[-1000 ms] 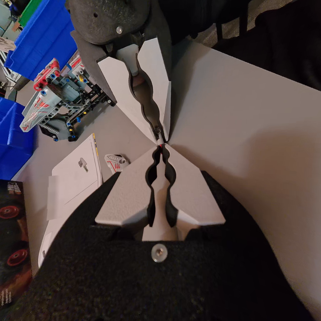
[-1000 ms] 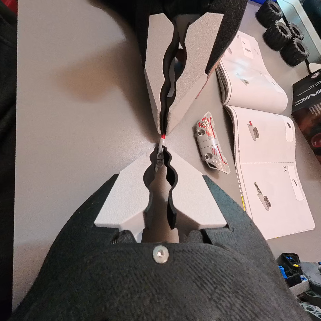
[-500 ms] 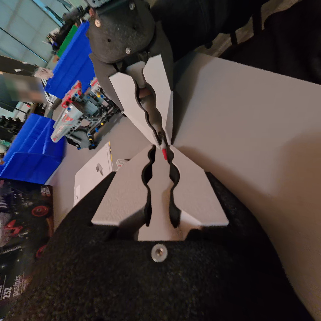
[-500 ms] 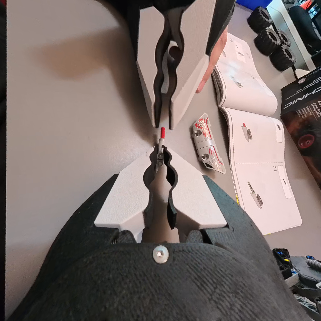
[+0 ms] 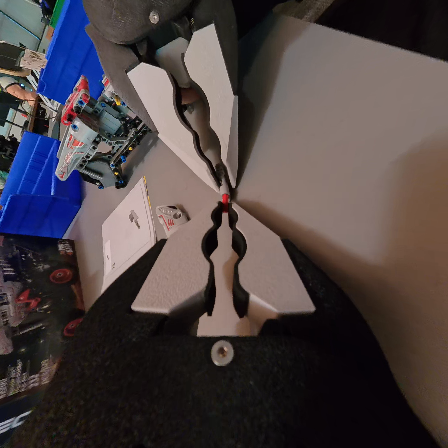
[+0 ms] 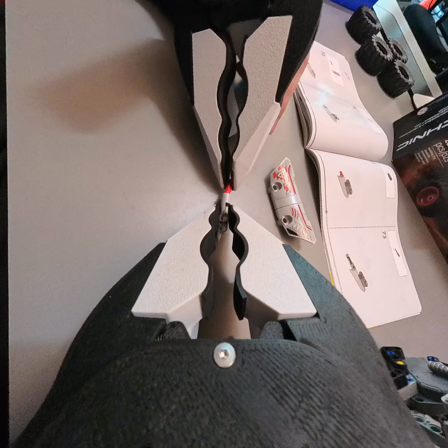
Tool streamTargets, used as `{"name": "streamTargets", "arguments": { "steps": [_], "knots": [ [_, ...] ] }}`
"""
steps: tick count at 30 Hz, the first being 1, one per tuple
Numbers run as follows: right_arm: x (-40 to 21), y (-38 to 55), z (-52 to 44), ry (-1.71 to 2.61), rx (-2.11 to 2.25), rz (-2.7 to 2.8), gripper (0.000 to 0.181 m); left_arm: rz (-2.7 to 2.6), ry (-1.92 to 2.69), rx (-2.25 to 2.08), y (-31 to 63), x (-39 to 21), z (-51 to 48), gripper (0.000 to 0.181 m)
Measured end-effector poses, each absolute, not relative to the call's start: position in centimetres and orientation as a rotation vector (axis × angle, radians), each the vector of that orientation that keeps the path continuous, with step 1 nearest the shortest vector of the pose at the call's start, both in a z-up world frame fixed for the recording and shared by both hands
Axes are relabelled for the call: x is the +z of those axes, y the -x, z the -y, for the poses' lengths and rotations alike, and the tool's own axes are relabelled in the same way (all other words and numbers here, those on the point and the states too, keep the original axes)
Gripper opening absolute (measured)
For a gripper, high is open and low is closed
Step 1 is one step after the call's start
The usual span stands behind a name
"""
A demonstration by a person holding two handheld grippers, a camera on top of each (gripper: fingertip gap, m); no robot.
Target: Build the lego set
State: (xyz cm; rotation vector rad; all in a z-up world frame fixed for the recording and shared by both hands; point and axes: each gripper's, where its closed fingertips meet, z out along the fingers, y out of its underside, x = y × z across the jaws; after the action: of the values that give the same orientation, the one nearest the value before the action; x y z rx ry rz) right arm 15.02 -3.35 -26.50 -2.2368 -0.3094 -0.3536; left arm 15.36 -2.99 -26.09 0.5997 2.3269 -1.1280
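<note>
My right gripper is shut on a small dark and light grey Lego connector with a red pin end sticking out forward. It holds the piece above the grey table. My left gripper faces it tip to tip, and its fingertips close on the red pin end. The left gripper also shows at the top of the right wrist view, and the right gripper at the top of the left wrist view.
A grey curved panel with red stickers lies beside an open instruction booklet. A half-built Lego vehicle stands by blue bins. The set's box and several black tyres are to the right.
Half a second ago my left gripper had opened and drawn back from the red pin end. Now it is back and closed on it. The right gripper has kept hold of the connector.
</note>
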Motion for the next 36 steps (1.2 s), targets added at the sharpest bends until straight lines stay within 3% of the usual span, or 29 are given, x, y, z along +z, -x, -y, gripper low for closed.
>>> {"name": "streamTargets", "arguments": {
  "steps": [1,9,22,36],
  "knots": [
    [-26.5,-15.2,3.3,2.243,-0.359,0.285,0.005,-2.318,-0.607,-1.081,-15.6,-26.1,2.9,0.001],
    [-26.5,-15.8,2.8,2.267,-0.533,0.191,0.005,-2.32,-0.584,-0.689,-16.2,-26.0,2.3,0.001],
    [-26.5,-16.0,2.3,2.267,-0.602,0.212,0.004,-2.366,-0.575,-0.493,-16.4,-25.8,1.9,0.0],
    [-26.5,-16.0,2.4,2.244,-0.62,0.301,0.004,-2.659,-0.372,-1.029,-16.2,-26.1,2.1,0.0]
  ]
}}
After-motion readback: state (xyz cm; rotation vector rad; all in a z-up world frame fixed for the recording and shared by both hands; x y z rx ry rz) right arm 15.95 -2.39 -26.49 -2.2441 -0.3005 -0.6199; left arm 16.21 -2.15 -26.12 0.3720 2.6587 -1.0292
